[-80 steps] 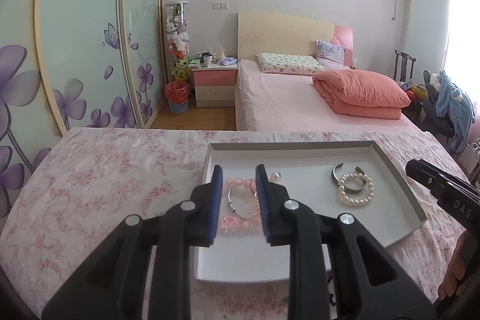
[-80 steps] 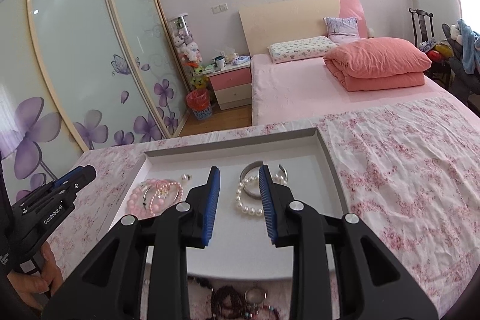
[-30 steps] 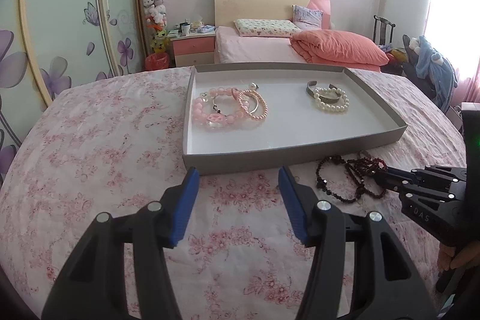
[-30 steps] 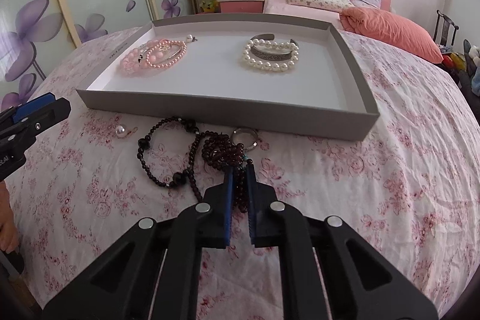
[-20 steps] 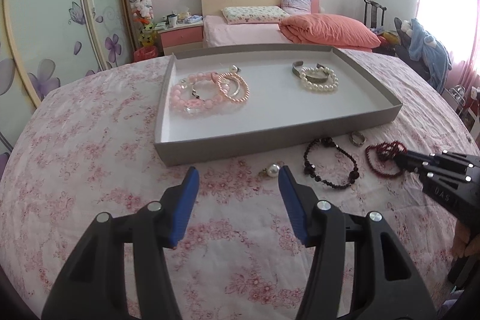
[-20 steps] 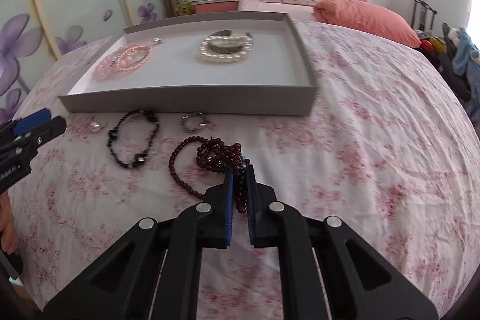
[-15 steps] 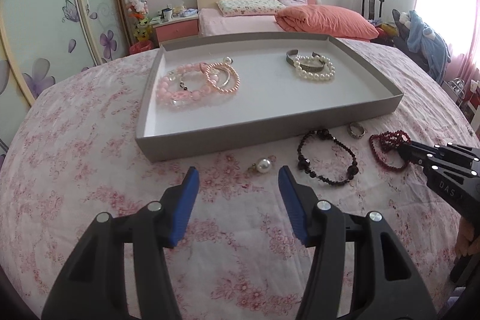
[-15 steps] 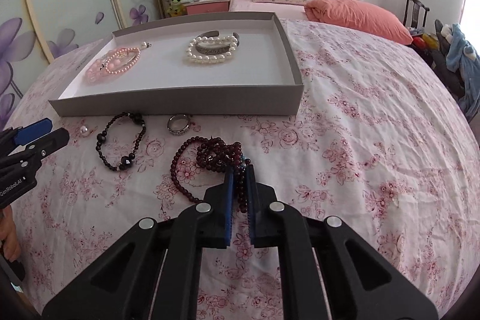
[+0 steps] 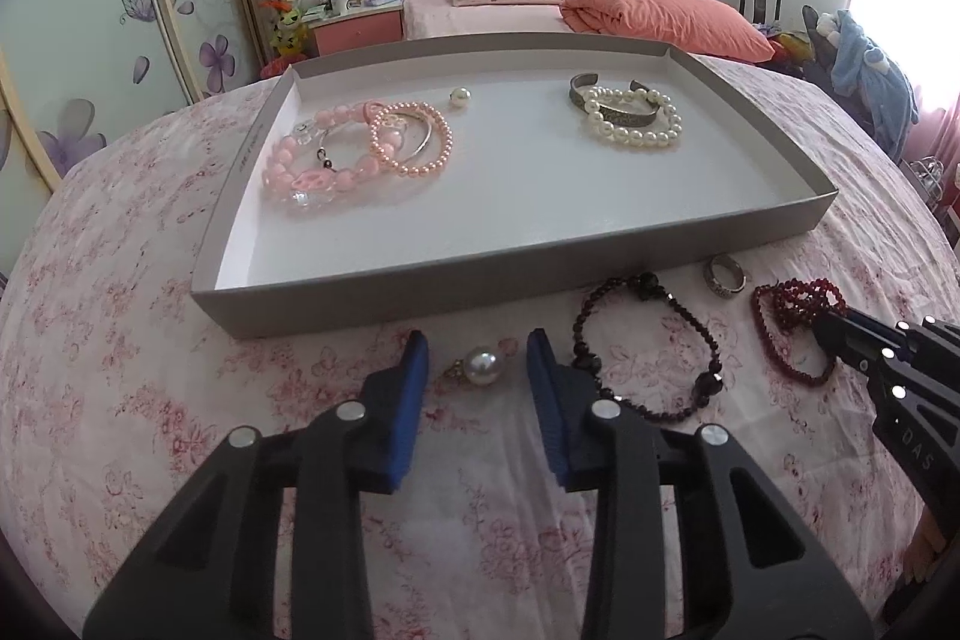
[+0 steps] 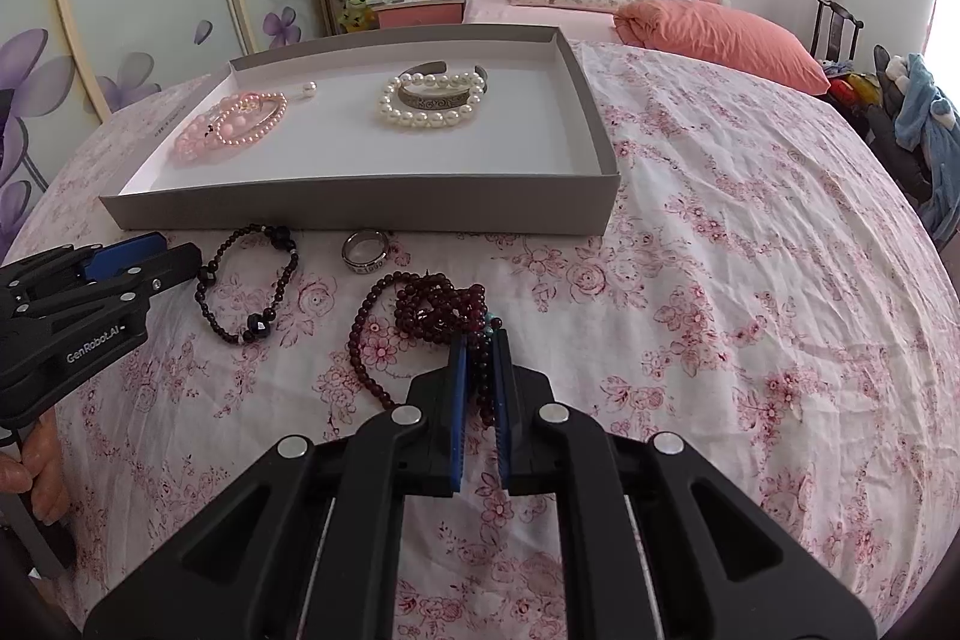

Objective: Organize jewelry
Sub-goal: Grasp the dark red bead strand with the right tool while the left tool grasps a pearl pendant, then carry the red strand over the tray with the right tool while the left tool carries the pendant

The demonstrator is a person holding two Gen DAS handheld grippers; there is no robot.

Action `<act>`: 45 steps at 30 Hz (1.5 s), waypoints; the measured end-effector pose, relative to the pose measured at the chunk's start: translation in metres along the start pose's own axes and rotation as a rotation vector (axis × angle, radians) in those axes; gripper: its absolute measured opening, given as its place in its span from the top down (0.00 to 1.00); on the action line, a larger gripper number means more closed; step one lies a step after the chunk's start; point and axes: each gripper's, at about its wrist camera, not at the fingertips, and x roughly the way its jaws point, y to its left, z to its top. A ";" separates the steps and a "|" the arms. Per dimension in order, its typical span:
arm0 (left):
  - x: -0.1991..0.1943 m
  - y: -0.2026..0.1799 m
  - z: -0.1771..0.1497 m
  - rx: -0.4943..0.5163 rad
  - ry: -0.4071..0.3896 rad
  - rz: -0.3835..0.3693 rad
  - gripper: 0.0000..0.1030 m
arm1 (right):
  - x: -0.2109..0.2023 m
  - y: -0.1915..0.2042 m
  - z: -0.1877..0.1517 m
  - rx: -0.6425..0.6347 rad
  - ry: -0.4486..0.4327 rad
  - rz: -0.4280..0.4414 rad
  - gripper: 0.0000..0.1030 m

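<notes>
Blue-padded left gripper point(image 9: 478, 361) low over floral cloth on counter point(image 9: 150, 400), jaws closing either side of loose pearl earring point(image 9: 483, 366); pads not yet touching it, so still released. Straddles pearl, likely because small round piece would roll if nudged from one side. Grey tray point(image 9: 480, 283) just beyond, holding pink bracelets point(image 9: 354, 151) far left, single pearl point(image 9: 460, 96) beside them, white pearl bracelet with metal cuff point(image 9: 630, 118) far right: apparently sorted by colour. Black bead bracelet point(image 9: 651, 346) and ring point(image 9: 726, 275) lying near tray's front wall, unsorted.

Right wrist view: right gripper point(image 10: 478, 382) clenched on dark red bead strand point(image 10: 432, 310), rest of strand piled on cloth ahead of tips. Pinched at bunched end, probably to lift whole strand at once. Left gripper at left edge, near black bracelet.
</notes>
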 end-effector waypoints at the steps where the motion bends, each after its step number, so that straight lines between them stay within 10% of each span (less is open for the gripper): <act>1: 0.000 -0.001 0.000 -0.001 0.000 -0.002 0.75 | 0.000 0.000 0.000 0.000 0.000 0.000 0.91; 45: -0.067 0.036 -0.022 -0.011 -0.201 0.012 0.84 | -0.039 0.005 0.014 0.061 -0.160 0.125 0.95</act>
